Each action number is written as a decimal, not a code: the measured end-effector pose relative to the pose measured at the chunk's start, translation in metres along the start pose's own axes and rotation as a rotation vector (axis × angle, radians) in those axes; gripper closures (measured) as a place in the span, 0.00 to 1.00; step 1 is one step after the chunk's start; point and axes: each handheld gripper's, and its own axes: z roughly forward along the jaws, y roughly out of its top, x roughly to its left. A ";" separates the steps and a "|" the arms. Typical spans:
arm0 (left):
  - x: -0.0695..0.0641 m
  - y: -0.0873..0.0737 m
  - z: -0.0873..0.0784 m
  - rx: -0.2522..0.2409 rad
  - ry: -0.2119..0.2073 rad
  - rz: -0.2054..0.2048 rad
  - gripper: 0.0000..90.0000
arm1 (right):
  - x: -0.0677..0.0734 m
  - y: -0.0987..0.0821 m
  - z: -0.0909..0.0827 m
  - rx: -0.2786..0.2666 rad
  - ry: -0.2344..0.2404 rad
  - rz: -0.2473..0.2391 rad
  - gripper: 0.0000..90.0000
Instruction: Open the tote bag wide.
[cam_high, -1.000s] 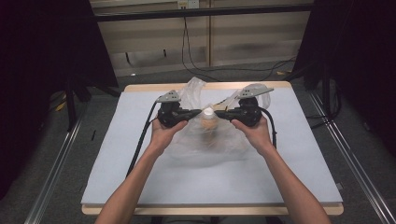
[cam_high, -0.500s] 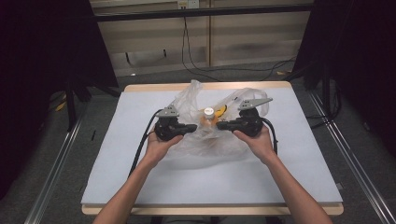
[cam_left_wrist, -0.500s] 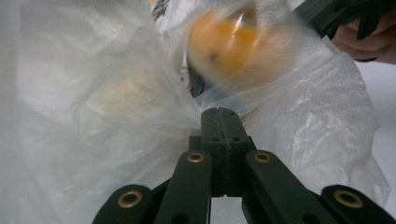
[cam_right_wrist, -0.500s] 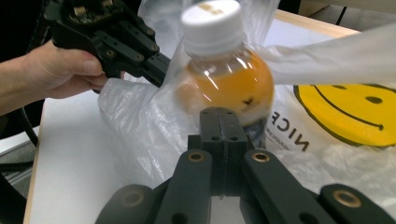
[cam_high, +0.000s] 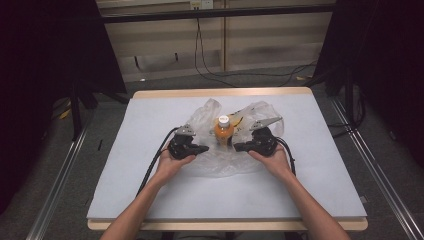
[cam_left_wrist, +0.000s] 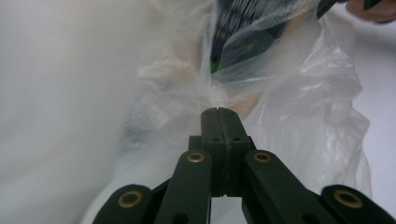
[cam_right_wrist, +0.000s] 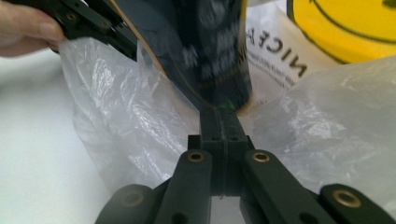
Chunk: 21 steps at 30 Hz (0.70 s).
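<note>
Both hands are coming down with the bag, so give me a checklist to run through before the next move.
1. Left gripper fingers shut on plastic bag: ok.
2. Right gripper fingers shut on the bag: ok.
3. Bottle upright between the grippers, cap up: ok.
4. Bottle base resting on the table: cannot tell.
5. Bag film free of tears: cannot tell.

Evenly lit from above in the high view, with the bench (cam_high: 150, 200) bright and pale against dark, underexposed curtains on both sides. Soft, faint shadows under the forearms. Slightly soft and low in detail overall. Washed out to a white, unfocused haze on the left of the left gripper view; motion-blurred on the dark bottle label (cam_right_wrist: 210, 51) in the right gripper view, sharp on the near fingers (cam_right_wrist: 219, 135).
</note>
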 end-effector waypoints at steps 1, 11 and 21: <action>0.001 -0.001 0.000 0.021 0.004 0.013 1.00 | -0.002 -0.002 0.002 0.006 0.012 0.006 1.00; 0.014 -0.027 -0.018 0.065 0.031 -0.012 1.00 | -0.012 -0.022 0.001 0.093 -0.003 0.031 1.00; 0.020 -0.047 -0.043 0.059 0.056 -0.046 1.00 | -0.012 -0.032 -0.018 0.122 -0.047 0.024 1.00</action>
